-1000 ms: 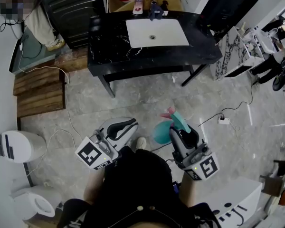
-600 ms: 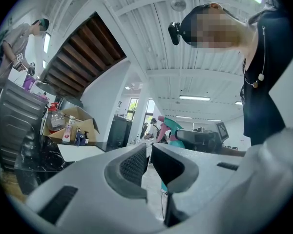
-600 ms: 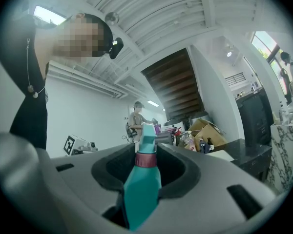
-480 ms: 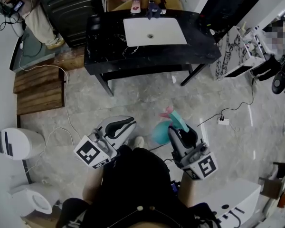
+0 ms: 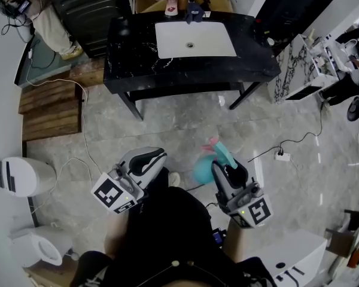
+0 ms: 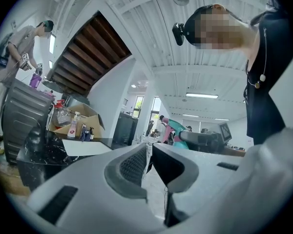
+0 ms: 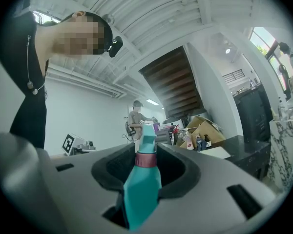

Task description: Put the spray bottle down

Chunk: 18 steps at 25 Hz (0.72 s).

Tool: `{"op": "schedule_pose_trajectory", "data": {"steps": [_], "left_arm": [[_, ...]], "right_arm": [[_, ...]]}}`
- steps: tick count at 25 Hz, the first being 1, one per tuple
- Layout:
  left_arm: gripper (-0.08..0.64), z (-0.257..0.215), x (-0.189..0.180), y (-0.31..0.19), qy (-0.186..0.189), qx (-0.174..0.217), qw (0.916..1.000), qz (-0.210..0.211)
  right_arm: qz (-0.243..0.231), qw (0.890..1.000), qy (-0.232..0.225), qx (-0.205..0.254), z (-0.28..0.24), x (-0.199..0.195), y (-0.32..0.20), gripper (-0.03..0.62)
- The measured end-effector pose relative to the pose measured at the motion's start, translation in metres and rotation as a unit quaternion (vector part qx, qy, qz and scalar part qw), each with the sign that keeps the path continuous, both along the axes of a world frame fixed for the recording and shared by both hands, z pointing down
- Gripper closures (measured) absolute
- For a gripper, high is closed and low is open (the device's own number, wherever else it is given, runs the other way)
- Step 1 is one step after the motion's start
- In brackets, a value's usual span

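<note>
Showing, head view: spray bottle (image 5: 203, 167) off the floor, clamped in right gripper (image 5: 225, 164), well short of the near edge of the sink table (image 5: 131, 61); set-down not yet done. Left gripper (image 5: 145, 160) level alongside. Left gripper view: jaws pressed together, nothing between. Right gripper view: pads pinching teal bottle body, pink collar and nozzle projecting forward, gripper level.
</note>
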<state>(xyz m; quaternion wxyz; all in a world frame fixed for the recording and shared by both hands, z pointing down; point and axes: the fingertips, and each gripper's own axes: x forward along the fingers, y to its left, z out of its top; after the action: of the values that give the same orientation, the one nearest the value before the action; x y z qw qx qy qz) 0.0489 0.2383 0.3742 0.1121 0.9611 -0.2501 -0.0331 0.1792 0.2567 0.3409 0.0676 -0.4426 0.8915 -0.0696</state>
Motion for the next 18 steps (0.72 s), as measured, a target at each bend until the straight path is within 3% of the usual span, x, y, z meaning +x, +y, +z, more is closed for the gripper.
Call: {"op": "schedule_pose_trajectory", "data": {"steps": [8, 18], "left_arm": [[0.520, 0.001, 0.003, -0.048, 0.009, 0.007, 0.9999, 0.004], [0.520, 0.002, -0.025, -0.155, 0.014, 0.005, 0.9998, -0.013]], "right_arm": [[0.017, 1.000, 0.010, 0.002, 0.006, 0.009, -0.040, 0.450], [0.008, 1.000, 0.019, 0.008, 0.004, -0.015, -0.150, 0.449]]}}
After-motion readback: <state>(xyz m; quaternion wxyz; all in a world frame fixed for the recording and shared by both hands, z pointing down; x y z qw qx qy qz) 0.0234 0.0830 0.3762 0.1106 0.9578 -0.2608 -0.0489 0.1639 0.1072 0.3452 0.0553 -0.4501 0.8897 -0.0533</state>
